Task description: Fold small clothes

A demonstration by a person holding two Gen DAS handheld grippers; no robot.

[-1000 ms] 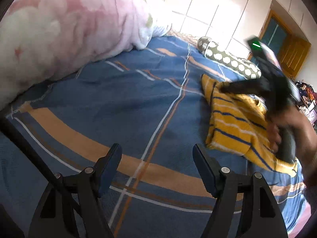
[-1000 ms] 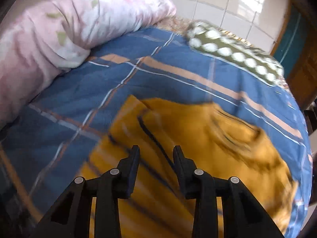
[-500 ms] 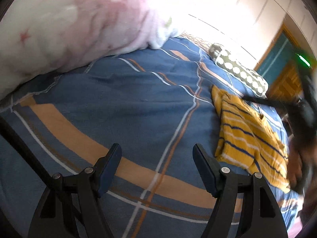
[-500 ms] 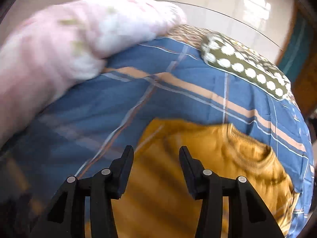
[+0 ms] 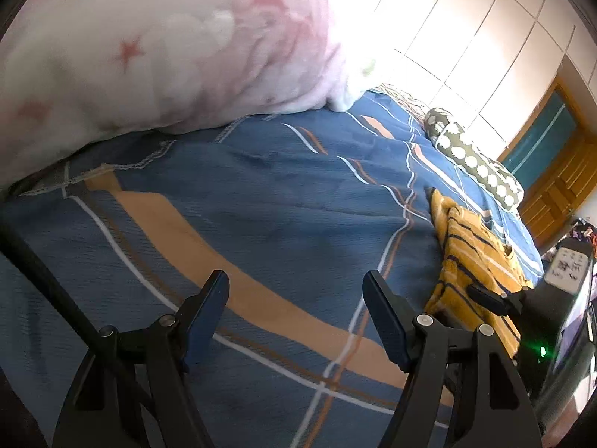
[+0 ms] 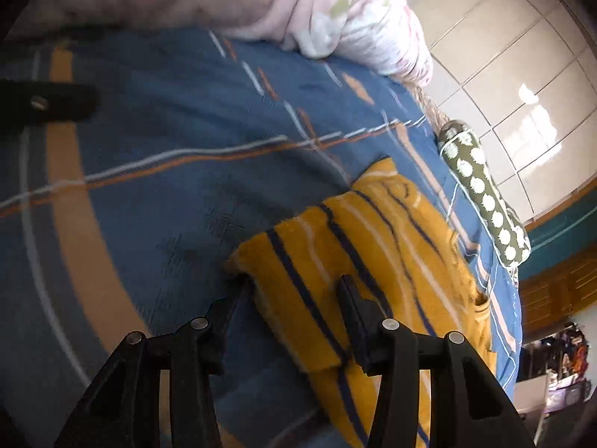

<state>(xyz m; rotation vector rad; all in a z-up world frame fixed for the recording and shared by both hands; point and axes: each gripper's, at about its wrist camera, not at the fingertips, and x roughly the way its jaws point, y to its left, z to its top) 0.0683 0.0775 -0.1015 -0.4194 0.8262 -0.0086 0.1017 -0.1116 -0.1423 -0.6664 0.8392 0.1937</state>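
Sweater point(image 6: 373, 246) lies on blue plaid bedspread point(image 5: 261, 205).

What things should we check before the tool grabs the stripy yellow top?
1. Right tool open around the cloth edge: ok, one finger each side of the folded corner.
2. Yellow striped top lying on the blue bedspread: ok.
3. Left tool open and off the top: ok, only bedspread between its fingers.
4. Top neatly flat: not ok, bunched and folded over.
5. Which layers sit between the fingers: cannot tell.
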